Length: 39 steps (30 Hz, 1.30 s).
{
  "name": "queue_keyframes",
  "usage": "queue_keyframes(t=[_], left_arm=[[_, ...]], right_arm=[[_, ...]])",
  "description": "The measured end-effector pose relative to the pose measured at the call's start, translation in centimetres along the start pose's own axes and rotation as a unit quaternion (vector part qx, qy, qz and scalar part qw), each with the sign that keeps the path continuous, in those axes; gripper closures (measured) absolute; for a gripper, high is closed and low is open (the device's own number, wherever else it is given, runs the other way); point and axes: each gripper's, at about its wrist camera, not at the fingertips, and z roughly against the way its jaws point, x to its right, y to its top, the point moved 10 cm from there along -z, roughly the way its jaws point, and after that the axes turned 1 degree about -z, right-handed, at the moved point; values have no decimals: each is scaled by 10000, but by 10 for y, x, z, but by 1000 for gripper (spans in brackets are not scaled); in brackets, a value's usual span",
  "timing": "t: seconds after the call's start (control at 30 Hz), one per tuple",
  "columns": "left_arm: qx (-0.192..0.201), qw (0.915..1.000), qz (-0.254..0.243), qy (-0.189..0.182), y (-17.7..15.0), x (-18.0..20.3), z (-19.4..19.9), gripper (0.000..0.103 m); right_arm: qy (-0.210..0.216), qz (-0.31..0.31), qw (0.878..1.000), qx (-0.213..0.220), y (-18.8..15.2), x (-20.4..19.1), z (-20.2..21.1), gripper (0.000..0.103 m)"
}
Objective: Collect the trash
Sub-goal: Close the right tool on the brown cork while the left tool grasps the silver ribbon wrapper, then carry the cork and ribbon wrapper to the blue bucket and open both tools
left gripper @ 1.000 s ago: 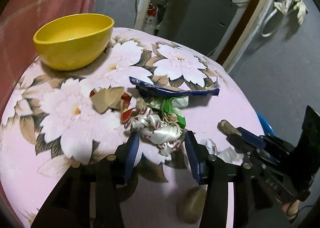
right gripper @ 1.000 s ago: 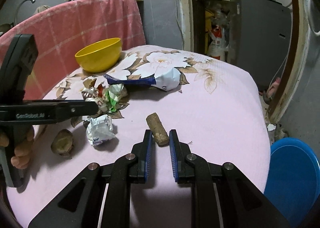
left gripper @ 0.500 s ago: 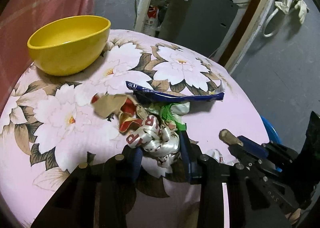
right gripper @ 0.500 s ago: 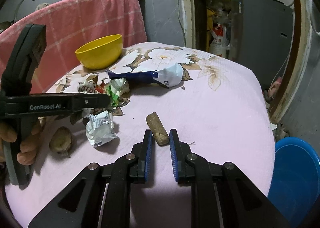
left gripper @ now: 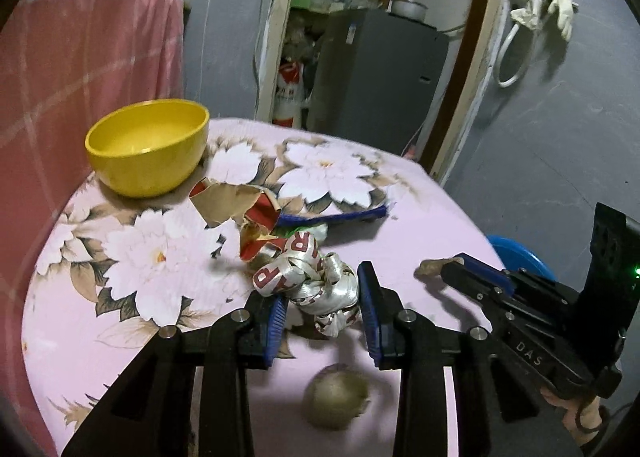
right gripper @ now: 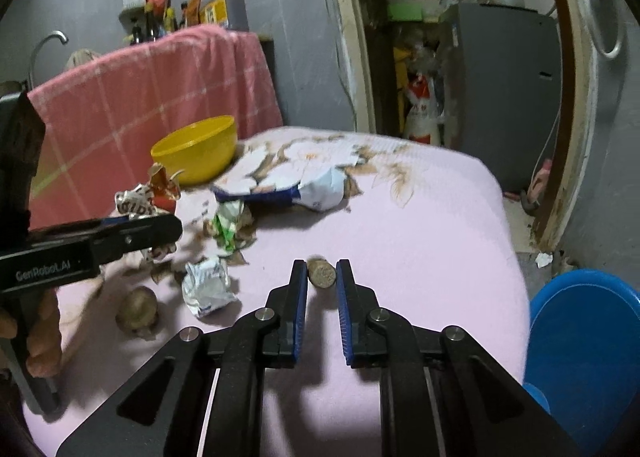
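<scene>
Cork [right gripper: 322,273] end-on to right wrist camera, long axis along right gripper [right gripper: 322,277] | jaws clamp it | left gripper [left gripper: 320,299] jaws grip crumpled wrapper [left gripper: 308,281], dragging torn packet along

The blue basin [right gripper: 584,357] is cut off by the right edge of the right wrist view, and in the left wrist view only a sliver of it shows behind the right gripper [left gripper: 448,271]. The silver wrapper [left gripper: 312,285] hides the green scrap behind it. The label on the white crumpled packet [right gripper: 208,285] is too small to read. The bottles [right gripper: 222,1] on the far shelf are blurred. The brown lump [left gripper: 336,397] near the tabletop [left gripper: 420,209] edge is too soft to identify.
</scene>
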Motion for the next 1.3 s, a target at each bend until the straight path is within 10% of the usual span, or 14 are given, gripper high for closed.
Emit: queue_keyframes(t=[0.3,0.6,1.07,1.3], left_arm=[[-28,9993,-381,-28,-3,21,4,74],[-642,9976,150,-226,-26,2,2,74],[-805,9945,626,-253,-37,-27,9,56],[-726,9950,639,-241,-36,-26,9,62]], right_arm=[[37,-37,9995,320,11,3,17,91],[157,-51,9998,-106,-7,4,7,91],[106,144,9989,-422,-22,1,-5,75],[98,123,9989,-452,-22,1,-7,76]])
